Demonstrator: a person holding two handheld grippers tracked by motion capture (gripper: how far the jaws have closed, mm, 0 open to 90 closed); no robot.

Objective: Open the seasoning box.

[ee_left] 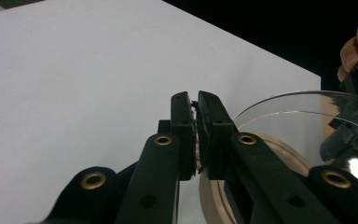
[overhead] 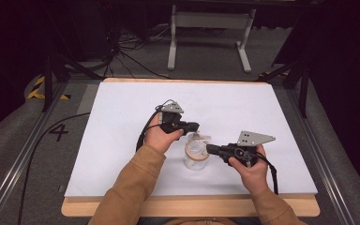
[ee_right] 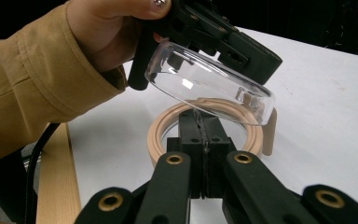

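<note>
A clear glass jar (overhead: 196, 159) stands on the white board, with a beige seal ring (ee_right: 161, 135) around its mouth. Its clear hinged lid (ee_right: 209, 81) is tilted up above the ring. My left gripper (overhead: 194, 126) is shut on the lid's edge, and its jaws (ee_left: 196, 126) pinch the thin glass; the lid (ee_left: 284, 112) curves off to the right. My right gripper (overhead: 210, 149) comes in from the right and is shut on the jar's rim at the ring; its jaws (ee_right: 204, 126) meet there under the raised lid.
The white board (overhead: 122, 117) lies on a wooden table (overhead: 75, 206) whose edge runs along the front. A tan sleeve (ee_right: 32, 84) and hand reach in at the left of the right gripper view. Cables trail from both grippers.
</note>
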